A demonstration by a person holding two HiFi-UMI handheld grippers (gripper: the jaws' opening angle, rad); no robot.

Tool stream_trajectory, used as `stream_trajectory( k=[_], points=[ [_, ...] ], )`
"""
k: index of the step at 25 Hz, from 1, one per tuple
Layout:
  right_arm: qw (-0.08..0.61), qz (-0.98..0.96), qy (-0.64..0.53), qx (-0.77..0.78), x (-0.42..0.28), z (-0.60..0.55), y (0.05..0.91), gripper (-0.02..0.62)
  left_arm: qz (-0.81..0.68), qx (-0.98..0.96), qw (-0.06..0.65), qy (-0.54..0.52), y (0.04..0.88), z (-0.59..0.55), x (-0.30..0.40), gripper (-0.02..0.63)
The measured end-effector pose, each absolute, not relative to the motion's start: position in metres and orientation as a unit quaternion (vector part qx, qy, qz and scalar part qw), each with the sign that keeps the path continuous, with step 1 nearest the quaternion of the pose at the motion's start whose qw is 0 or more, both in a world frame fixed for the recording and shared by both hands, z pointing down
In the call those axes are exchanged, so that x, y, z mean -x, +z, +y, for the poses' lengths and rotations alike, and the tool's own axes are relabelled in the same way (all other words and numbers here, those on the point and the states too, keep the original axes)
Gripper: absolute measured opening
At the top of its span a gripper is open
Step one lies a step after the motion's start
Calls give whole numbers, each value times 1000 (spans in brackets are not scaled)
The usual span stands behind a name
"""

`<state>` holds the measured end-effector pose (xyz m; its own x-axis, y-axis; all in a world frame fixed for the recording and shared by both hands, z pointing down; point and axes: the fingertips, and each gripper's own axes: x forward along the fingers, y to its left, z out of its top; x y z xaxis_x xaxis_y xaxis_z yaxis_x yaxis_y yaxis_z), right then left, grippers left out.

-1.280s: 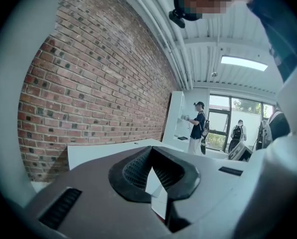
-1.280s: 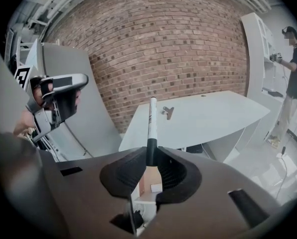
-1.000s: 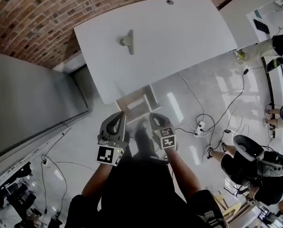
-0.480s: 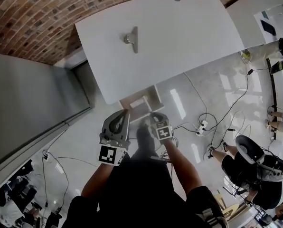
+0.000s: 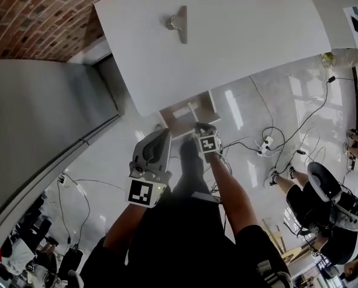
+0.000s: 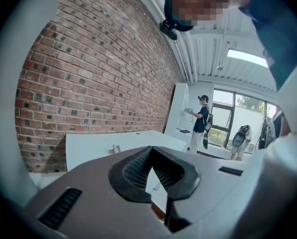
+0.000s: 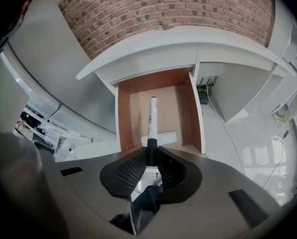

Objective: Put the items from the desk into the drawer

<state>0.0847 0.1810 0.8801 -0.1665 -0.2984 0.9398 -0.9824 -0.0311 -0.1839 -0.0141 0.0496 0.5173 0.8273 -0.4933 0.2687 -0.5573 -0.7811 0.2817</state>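
A white desk (image 5: 239, 35) carries a metal clip (image 5: 179, 24). Under its front edge a wooden drawer (image 5: 198, 114) stands open. My right gripper (image 5: 204, 129) is at the drawer's front, shut on a white marker (image 7: 151, 116) with a black end. The marker points along the drawer (image 7: 124, 118) above its floor. A small white block (image 7: 161, 138) lies at the drawer's near end. My left gripper (image 5: 160, 141) hangs left of the drawer, shut with nothing between its jaws. In the left gripper view the gripper (image 6: 152, 152) faces the desk (image 6: 93, 148) and the clip (image 6: 114, 148).
A grey panel (image 5: 41, 119) runs along the left, and a brick wall (image 5: 29, 11) stands behind the desk. Cables and a power strip (image 5: 266, 149) lie on the glossy floor to the right. A person (image 5: 332, 206) is at the lower right.
My right gripper has moved forward with the marker, up to the drawer's front. The left gripper has stayed beside it, and the desk and clip now sit higher in the head view.
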Motion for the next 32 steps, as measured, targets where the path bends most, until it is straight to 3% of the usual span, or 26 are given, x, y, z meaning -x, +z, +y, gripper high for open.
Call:
stream_trajectory(
  k=[26, 32],
  points=[
    [406, -527, 528, -527, -102, 198, 976, 69, -303, -924, 205, 107, 563, 77, 31, 0],
    [395, -531, 524, -536, -104, 194, 974, 114, -303, -925, 205, 105, 565, 76, 32, 0]
  ],
)
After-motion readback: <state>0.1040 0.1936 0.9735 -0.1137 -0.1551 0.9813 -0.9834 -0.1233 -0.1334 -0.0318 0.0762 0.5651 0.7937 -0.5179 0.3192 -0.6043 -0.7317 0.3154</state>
